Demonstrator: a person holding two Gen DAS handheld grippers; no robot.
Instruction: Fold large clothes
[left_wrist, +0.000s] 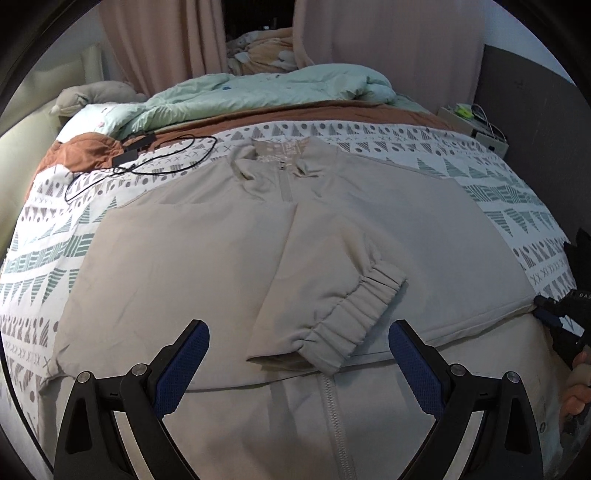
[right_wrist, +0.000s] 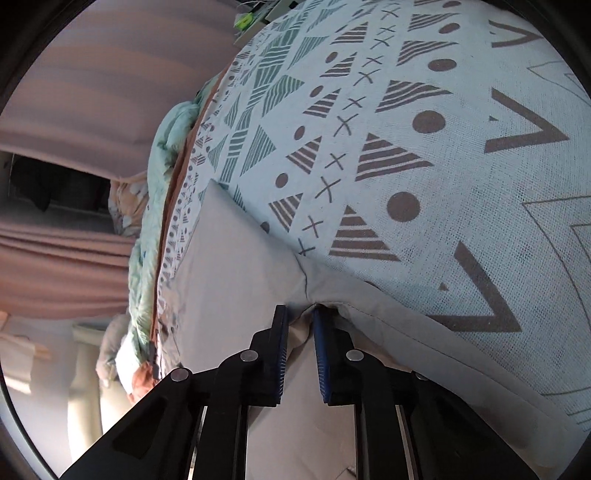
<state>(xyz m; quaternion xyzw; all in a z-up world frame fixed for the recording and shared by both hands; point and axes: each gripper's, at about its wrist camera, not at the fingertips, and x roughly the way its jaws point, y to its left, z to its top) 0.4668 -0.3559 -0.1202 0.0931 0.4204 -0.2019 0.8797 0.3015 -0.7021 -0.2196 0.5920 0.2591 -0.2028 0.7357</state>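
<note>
Now right gripper (right_wrist: 299, 314) pinches smooth beige jacket (left_wrist: 207, 251).

1. The left tongs (left_wrist: 299, 341) have black angular arms, blue textured pads (left_wrist: 188, 363) and round silver screws.
2. The right tongs (right_wrist: 299, 321) match: black arms, ribbed blue pads (right_wrist: 320, 354), silver screws.
3. In the left view, bare fingers (left_wrist: 576, 398) show beside black housing with white lettering.
</note>
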